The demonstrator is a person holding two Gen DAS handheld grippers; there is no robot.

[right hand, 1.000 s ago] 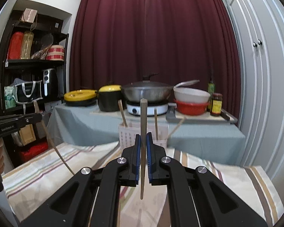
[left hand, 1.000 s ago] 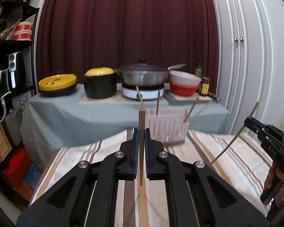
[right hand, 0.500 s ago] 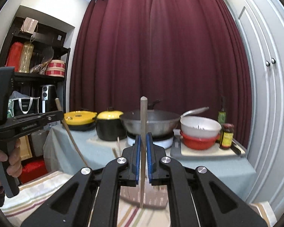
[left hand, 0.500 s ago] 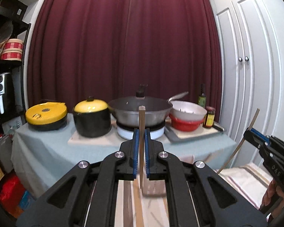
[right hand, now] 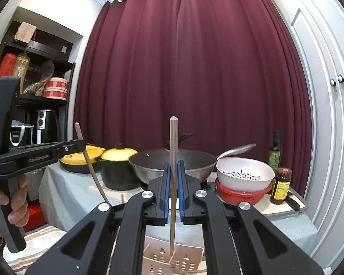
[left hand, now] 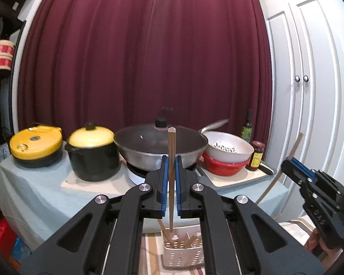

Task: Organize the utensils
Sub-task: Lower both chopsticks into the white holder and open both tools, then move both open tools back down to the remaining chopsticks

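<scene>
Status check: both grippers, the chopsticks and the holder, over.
Left gripper shut on chopstick; right gripper likewise. White utensil holder below, already holding sticks. Nothing blocking.

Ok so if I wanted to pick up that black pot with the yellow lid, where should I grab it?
Probably the black knob atop the yellow lid, from straight above, lifts only the lid. For the black pot itself, pinch the small side handle from the left.

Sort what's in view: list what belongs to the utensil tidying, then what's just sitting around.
Job:
left gripper, shut on a chopstick
right gripper, shut on another chopstick
white holder

Lying about:
wok
yellow-lidded pot
white colander
sauce jar
oil bottle
</scene>
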